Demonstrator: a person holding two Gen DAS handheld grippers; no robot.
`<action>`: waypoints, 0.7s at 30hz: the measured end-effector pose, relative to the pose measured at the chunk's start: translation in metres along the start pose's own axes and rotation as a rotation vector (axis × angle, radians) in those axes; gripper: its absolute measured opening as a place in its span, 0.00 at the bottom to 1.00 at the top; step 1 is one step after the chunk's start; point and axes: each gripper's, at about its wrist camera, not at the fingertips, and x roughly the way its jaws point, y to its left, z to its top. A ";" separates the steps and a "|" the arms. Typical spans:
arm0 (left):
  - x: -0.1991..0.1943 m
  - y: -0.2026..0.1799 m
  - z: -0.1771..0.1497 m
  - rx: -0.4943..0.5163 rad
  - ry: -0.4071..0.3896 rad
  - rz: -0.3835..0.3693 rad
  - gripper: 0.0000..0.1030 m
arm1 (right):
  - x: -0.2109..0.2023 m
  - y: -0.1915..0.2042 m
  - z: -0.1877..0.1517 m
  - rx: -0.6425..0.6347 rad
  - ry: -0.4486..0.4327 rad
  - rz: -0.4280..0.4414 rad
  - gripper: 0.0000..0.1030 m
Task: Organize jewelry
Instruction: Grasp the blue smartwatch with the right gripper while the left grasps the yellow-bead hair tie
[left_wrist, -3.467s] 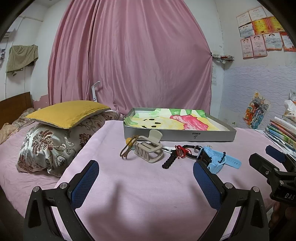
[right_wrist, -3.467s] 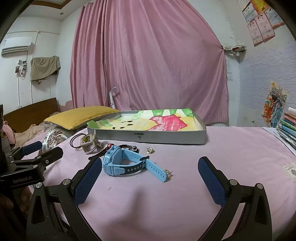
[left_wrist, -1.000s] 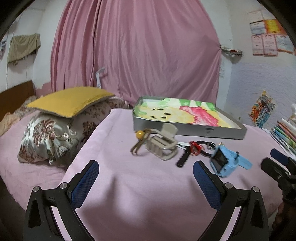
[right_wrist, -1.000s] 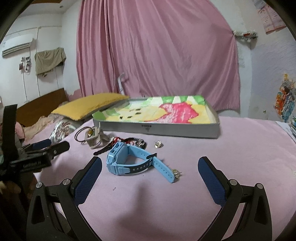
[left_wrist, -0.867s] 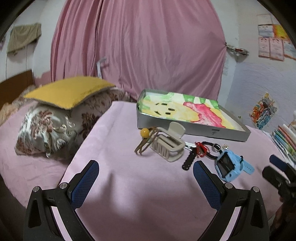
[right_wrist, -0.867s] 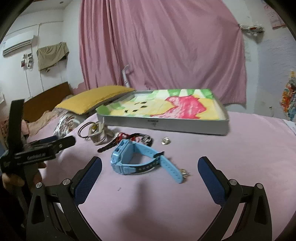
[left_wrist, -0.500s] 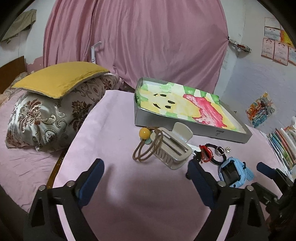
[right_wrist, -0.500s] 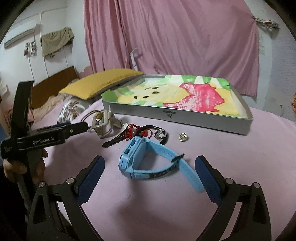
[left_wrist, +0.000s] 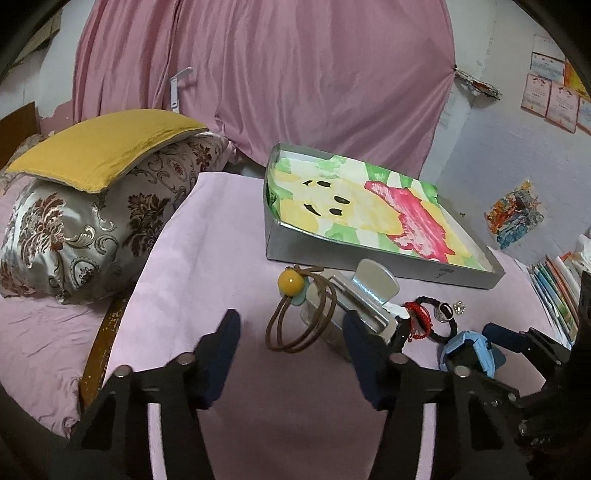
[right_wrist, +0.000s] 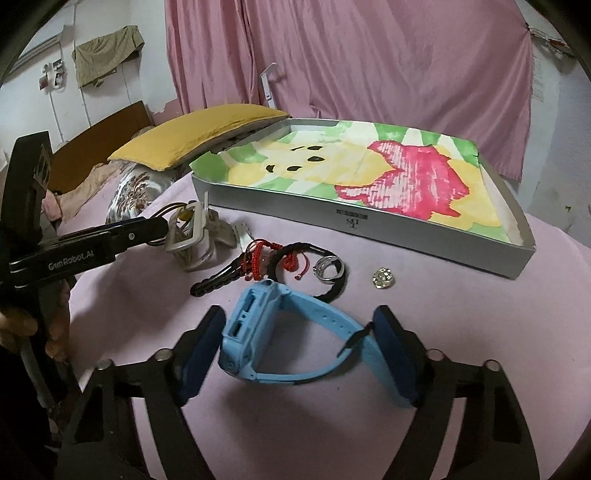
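Jewelry lies in a loose cluster on the pink bedcover (left_wrist: 207, 266), just in front of the tray (left_wrist: 384, 264), and none of it has gone in: the tray's painted liner shows bare in both views.

Farthest left is the hair tie (left_wrist: 295, 321), brown loops with a yellow bead, draped against the claw clip (left_wrist: 354, 299). The left gripper (left_wrist: 291, 354) hangs low over these two with its jaws set wide, the tie between them and the right pad at the clip's edge; it holds nothing yet.

Next to the right come a black key (right_wrist: 218, 280), a red cord bracelet (right_wrist: 258, 258), a black cord loop with a silver ring (right_wrist: 327, 269) resting on it, and a small crystal stud (right_wrist: 382, 277) lying apart, near the tray wall.

Nearest the right-hand camera is the blue watch (right_wrist: 273, 332), on its side. The right gripper (right_wrist: 297, 354) straddles it, jaws spread, one pad close to the watch body and the other by the strap end; whether either pad touches cannot be told, and nothing is clamped.

By my reading the task is at its start. Both tools look set for a first pick, tie or clip on the left and watch on the right, and every piece remains to be moved into the tray.
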 end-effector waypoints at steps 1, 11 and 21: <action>0.000 0.000 0.001 0.003 0.000 0.000 0.43 | -0.001 0.001 -0.001 -0.002 -0.005 0.001 0.70; -0.001 -0.004 0.000 0.039 0.013 -0.027 0.05 | 0.008 0.006 0.005 -0.096 0.029 0.003 0.69; -0.008 -0.012 -0.004 0.064 -0.006 -0.058 0.04 | 0.002 0.013 -0.003 -0.132 0.000 0.005 0.44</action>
